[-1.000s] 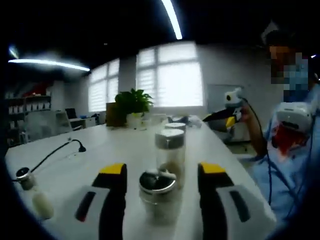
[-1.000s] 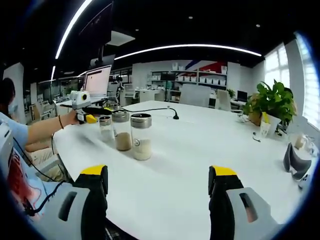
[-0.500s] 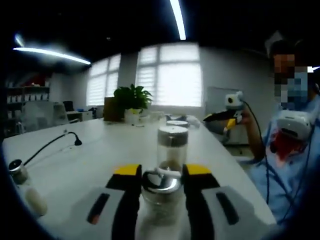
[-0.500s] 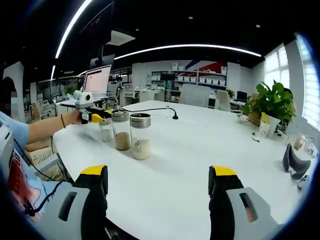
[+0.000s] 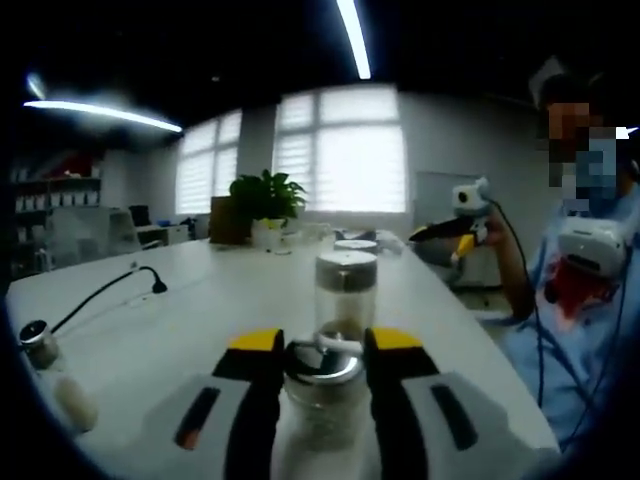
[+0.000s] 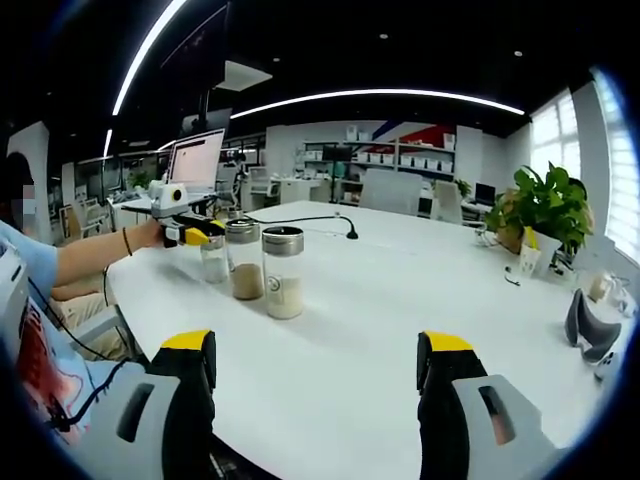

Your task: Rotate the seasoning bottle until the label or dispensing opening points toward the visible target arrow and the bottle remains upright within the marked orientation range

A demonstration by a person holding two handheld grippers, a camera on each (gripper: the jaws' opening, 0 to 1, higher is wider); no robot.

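Note:
Three glass seasoning bottles with metal lids stand in a row on the white table (image 6: 400,300). In the left gripper view the nearest bottle (image 5: 322,395) sits between my left gripper's (image 5: 322,345) yellow-tipped jaws, which are shut on it. A second bottle (image 5: 346,295) stands upright just behind it, and a third lid (image 5: 354,245) shows farther back. In the right gripper view the left gripper (image 6: 190,233) holds the leftmost bottle (image 6: 213,260), beside the brown-filled bottle (image 6: 243,262) and the white-filled bottle (image 6: 283,273). My right gripper (image 6: 316,365) hangs open over the table's near edge, well apart from the bottles.
A potted plant (image 6: 545,205), a gooseneck microphone (image 6: 345,228) and a dark curved object (image 6: 590,325) stand on the table. A laptop (image 6: 195,160) is behind the bottles. A small bottle (image 5: 42,352) lies at the left. The person (image 5: 590,250) holds the right gripper (image 5: 455,228).
My left gripper's jaws came together on the nearest bottle between one second and half a second ago. Since then it has held still. The right gripper has not moved.

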